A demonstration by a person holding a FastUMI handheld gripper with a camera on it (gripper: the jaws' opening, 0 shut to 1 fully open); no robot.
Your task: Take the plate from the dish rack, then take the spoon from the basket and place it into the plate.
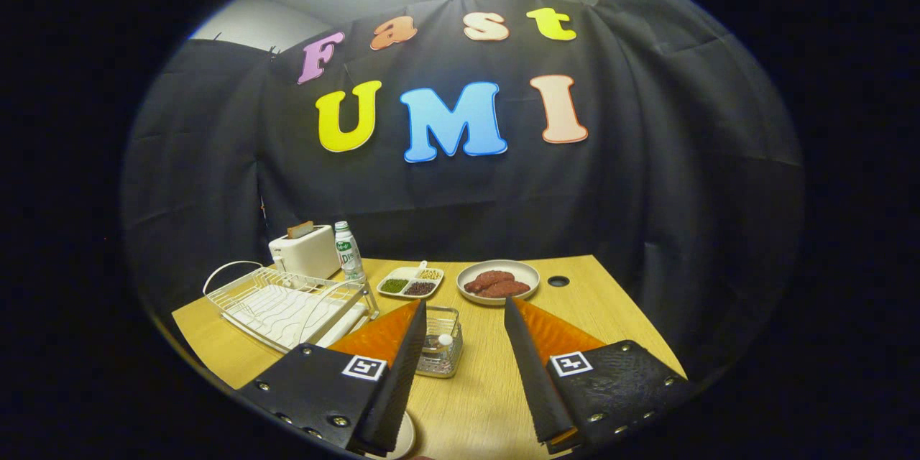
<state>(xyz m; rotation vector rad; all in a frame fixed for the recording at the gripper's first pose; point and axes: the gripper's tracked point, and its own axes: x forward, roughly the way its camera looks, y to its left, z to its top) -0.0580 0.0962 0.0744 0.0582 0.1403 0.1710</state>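
The tool (463, 316) was wide open, and its two fingers held nothing. It hung a little above the wooden surface (489, 402). Down by the base of the left finger, a bit of a pale round plate (404, 440) peeked out on the surface; most of it was hidden under the finger. Just ahead, right beside the tip of the left finger, sat a small clear basket (440, 351). A small white thing (445, 339) showed inside the basket, but it was too small to tell if it was the spoon. To the left of the basket stood the white wire dish rack (284, 302), and no plate stood in it. Behind the dish rack was a white toaster (305, 251) with a slice of toast sticking up. A bottle (349, 251) stood right next to the toaster. Beyond the basket lay a white tray (410, 282) with little parts that held green, dark and pale bits. To the right of that tray, further from the basket, was a round dish (498, 282) with reddish-brown pieces of food on it.
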